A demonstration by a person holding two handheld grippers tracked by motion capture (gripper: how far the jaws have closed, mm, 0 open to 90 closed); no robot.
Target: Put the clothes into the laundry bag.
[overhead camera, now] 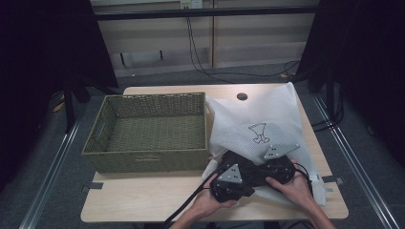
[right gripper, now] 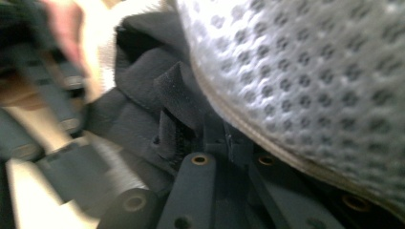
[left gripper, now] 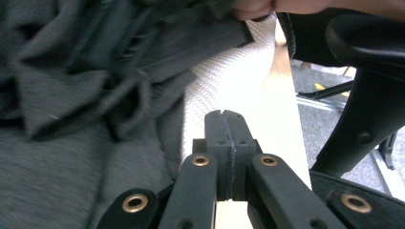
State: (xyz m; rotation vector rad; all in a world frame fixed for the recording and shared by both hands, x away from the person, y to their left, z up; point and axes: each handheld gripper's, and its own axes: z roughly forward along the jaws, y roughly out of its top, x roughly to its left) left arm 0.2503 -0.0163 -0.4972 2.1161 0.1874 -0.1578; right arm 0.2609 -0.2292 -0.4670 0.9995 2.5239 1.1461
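Observation:
A white mesh laundry bag with a small drawing lies on the right of the table, its mouth toward the near edge. A dark grey garment sits bunched in that mouth, and in the right gripper view the garment lies under the bag. My left gripper lies at the bag's near edge, and in its own view the left gripper has jaws pressed together with nothing between them. My right gripper points left, and the right gripper is shut at the bag's hem.
An empty green woven basket stands on the left half of the wooden table, touching the bag's left side. A round cable hole is at the table's far edge. A black chair stands off the table's near side.

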